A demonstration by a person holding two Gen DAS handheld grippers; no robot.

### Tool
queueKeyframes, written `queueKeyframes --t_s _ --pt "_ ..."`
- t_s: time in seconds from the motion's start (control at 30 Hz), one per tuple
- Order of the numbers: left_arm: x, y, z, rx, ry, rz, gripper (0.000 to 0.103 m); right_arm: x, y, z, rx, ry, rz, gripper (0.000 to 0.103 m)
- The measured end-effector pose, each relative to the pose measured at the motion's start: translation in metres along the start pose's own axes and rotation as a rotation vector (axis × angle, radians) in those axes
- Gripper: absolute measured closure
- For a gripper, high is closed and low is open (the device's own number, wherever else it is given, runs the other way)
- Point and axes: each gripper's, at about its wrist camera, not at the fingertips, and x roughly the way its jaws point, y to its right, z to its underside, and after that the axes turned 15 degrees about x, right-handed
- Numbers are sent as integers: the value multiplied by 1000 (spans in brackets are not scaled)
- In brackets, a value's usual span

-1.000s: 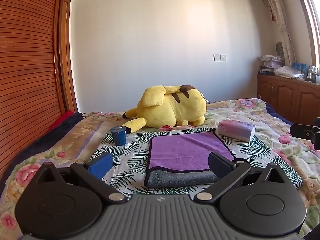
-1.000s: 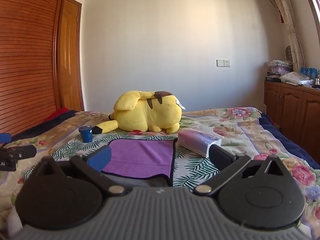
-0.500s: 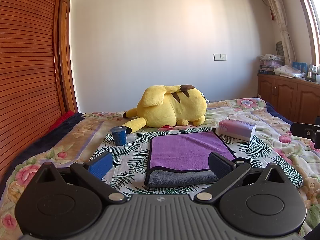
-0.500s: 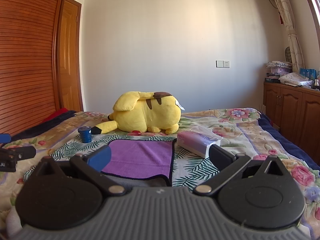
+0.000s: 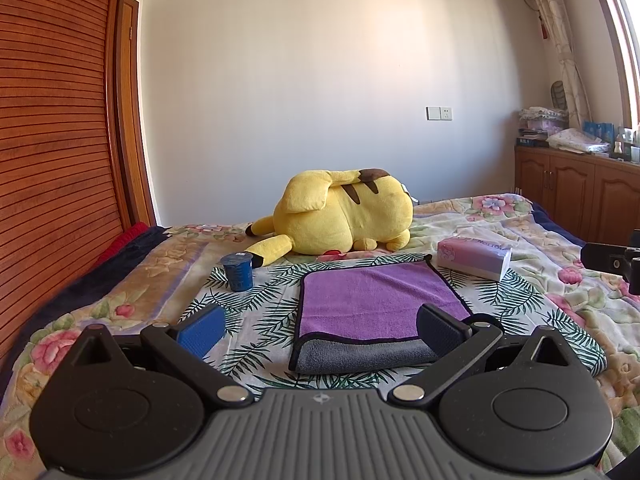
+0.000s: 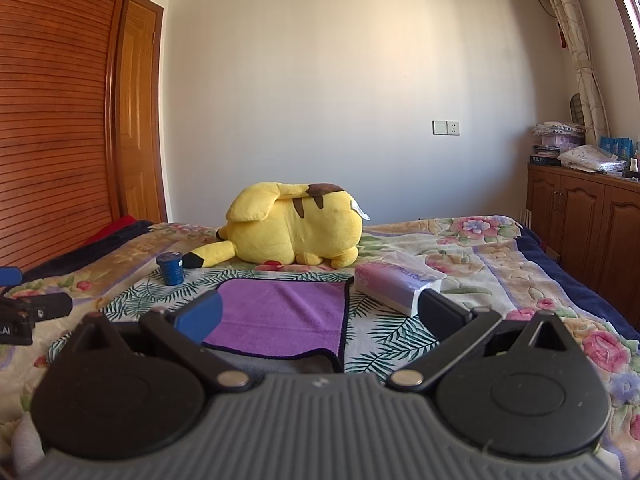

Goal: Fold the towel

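Note:
A purple towel [image 5: 376, 300] with a grey underside and black edging lies folded on the bed; its grey lower layer sticks out at the near edge. It also shows in the right wrist view [image 6: 280, 316]. My left gripper [image 5: 320, 326] is open and empty, held just short of the towel's near edge. My right gripper [image 6: 320, 314] is open and empty, near the towel's near right corner. Each gripper's tip shows at the edge of the other's view.
A yellow plush toy [image 5: 344, 216] lies beyond the towel. A blue cup [image 5: 238, 271] stands left of it, a pink tissue pack [image 5: 474, 258] right of it. A wooden slatted wall [image 5: 52, 160] runs on the left, cabinets [image 5: 580, 196] on the right.

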Motion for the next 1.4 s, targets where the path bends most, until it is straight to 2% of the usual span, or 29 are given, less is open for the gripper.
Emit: queueKeyframes --t_s 1.4 --pt "1 0 2 10 -4 0 16 -1 1 1 2 -2 0 0"
